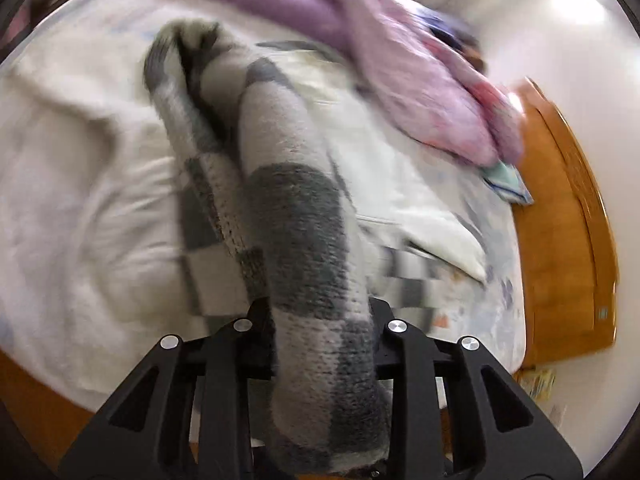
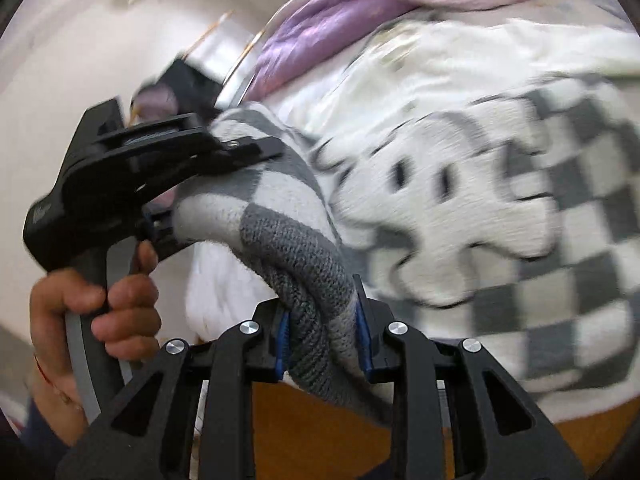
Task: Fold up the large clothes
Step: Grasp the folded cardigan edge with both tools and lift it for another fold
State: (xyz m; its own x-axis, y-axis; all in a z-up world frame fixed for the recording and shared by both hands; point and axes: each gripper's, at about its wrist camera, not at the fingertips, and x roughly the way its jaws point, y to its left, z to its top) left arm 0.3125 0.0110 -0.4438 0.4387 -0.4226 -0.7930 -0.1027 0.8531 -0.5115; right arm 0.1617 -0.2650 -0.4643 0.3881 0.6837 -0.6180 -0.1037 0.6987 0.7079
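A grey-and-white checkered knit sweater (image 2: 520, 216) with a white cartoon figure lies on a white bed. My left gripper (image 1: 320, 320) is shut on a bunched sleeve of the sweater (image 1: 304, 220), which runs away from the jaws over the bed. My right gripper (image 2: 322, 324) is shut on another grey knit edge of the sweater (image 2: 308, 280). In the right wrist view the left gripper (image 2: 256, 148) shows at the left, held in a hand and clamped on the same sweater. Both frames are blurred by motion.
A white quilt (image 1: 80, 200) covers the bed. A purple-pink blanket (image 1: 360, 40) lies bunched at the far side. An orange wooden bed frame (image 1: 568, 220) runs along the right edge, with white floor beyond it.
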